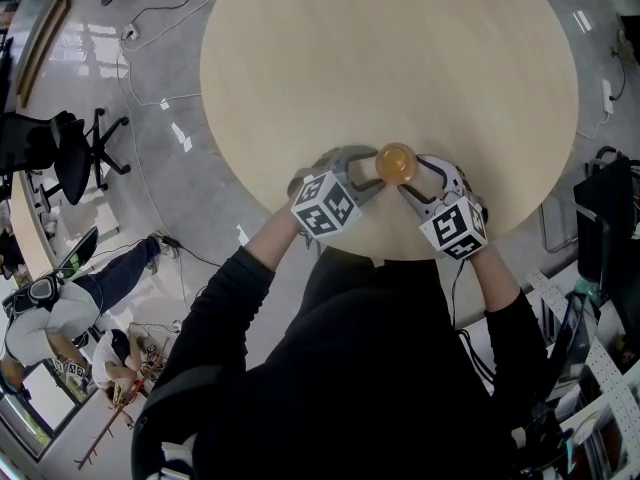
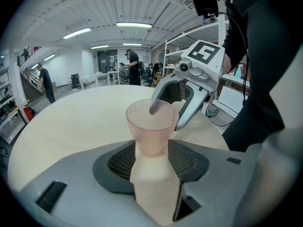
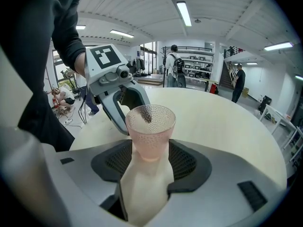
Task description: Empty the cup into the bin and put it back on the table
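A pink dimpled plastic cup point(image 1: 395, 163) stands upright on the round beige table point(image 1: 400, 48), near its front edge. My left gripper point(image 1: 375, 168) reaches it from the left and my right gripper point(image 1: 412, 174) from the right. Both stand open, their tips flanking the cup. In the left gripper view the cup point(image 2: 151, 126) sits between the black pads point(image 2: 120, 162), its narrow base close to them. The right gripper view shows the same cup point(image 3: 150, 126) between the pads point(image 3: 182, 161). A dark shape shows through the cup wall; I cannot tell what it is.
The table's front edge lies just under my arms. On the floor to the left are an office chair point(image 1: 75, 153), cables and people point(image 1: 60, 313). Shelving and equipment point(image 1: 605, 228) stand at the right. People stand in the hall beyond the table point(image 3: 175, 72).
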{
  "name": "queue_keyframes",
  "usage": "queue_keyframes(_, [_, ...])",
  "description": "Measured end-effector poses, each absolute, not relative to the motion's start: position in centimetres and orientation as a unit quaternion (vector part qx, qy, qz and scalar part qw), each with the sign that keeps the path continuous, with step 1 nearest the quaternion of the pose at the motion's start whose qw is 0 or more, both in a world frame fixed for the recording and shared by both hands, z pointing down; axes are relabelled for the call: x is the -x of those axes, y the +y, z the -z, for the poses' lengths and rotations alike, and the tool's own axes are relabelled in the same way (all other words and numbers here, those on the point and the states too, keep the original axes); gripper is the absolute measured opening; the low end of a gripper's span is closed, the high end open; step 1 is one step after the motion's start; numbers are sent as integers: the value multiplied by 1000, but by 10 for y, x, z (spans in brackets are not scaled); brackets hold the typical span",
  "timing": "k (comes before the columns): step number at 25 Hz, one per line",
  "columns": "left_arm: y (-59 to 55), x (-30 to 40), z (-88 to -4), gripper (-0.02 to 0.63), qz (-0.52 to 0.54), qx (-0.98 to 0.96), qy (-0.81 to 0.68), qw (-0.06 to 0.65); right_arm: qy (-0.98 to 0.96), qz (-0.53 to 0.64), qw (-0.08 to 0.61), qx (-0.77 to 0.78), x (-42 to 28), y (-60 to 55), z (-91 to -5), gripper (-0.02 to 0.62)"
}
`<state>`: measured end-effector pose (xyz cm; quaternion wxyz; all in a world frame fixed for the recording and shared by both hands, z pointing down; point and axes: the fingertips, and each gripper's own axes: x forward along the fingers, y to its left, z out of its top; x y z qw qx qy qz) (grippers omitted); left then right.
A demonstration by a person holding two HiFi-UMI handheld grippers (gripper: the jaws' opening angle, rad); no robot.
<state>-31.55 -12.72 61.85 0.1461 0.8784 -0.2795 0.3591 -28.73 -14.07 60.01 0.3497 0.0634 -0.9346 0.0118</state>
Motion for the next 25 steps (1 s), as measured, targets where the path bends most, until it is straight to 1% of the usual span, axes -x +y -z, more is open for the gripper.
queue_keyframes(15, [-116, 294, -572, 222, -325, -885, -304, 134, -949, -11, 309, -64, 266, -130, -554, 245])
queue_keyframes(25, [-99, 253, -524, 222, -276, -898, -317, 133, -965, -29, 254, -65, 226, -111, -507, 245])
